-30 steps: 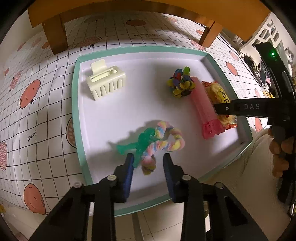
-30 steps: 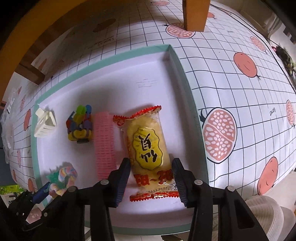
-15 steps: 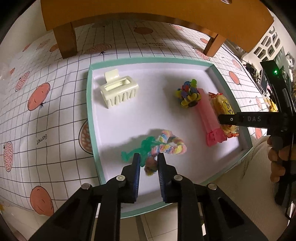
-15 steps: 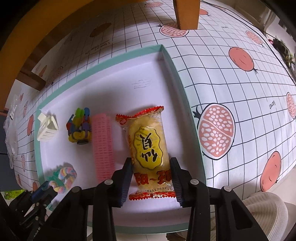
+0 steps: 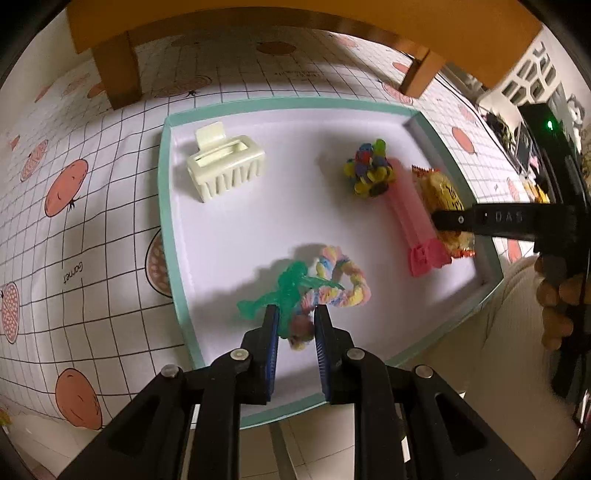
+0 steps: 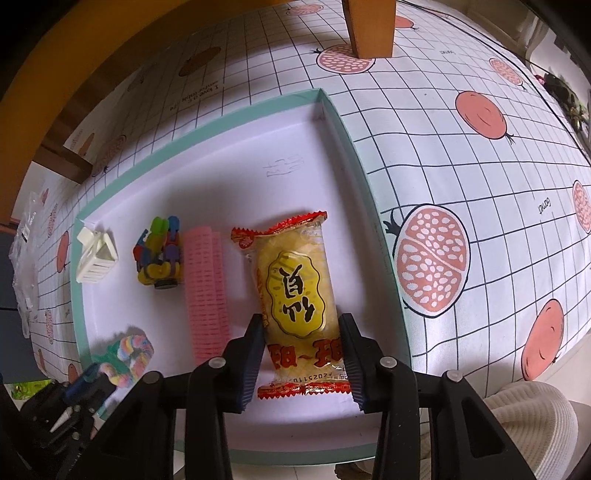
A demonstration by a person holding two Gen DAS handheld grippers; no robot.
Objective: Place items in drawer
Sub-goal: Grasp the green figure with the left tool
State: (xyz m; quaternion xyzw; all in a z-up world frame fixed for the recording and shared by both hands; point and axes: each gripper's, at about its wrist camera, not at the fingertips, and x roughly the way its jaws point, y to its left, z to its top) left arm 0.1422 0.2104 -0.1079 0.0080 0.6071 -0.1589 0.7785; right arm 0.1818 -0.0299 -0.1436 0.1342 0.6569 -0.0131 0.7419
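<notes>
A teal-rimmed white tray (image 5: 166,221) (image 6: 365,206) lies on a pomegranate-print cloth. In the left wrist view my left gripper (image 5: 295,319) is shut on a green toy figure (image 5: 291,288) tangled with a pastel twisted ring (image 5: 347,284) near the tray's front edge. My right gripper (image 6: 301,326) is shut on a yellow snack packet (image 6: 295,288) (image 5: 441,188), its fingers pressed against both sides, by the tray's right wall. The packet's near end lies under the gripper.
The tray also holds a cream hair claw (image 5: 225,170) (image 6: 94,258), a multicolour bead cluster (image 5: 369,168) (image 6: 160,254) and a pink mesh roller (image 5: 410,214) (image 6: 205,288). Wooden legs (image 5: 116,70) (image 6: 369,26) stand behind it. A cream sleeve (image 6: 528,417) is at the front right.
My left gripper has shut on the green figure and pastel ring and drawn back from the tray. The right fingers have narrowed onto the snack packet.
</notes>
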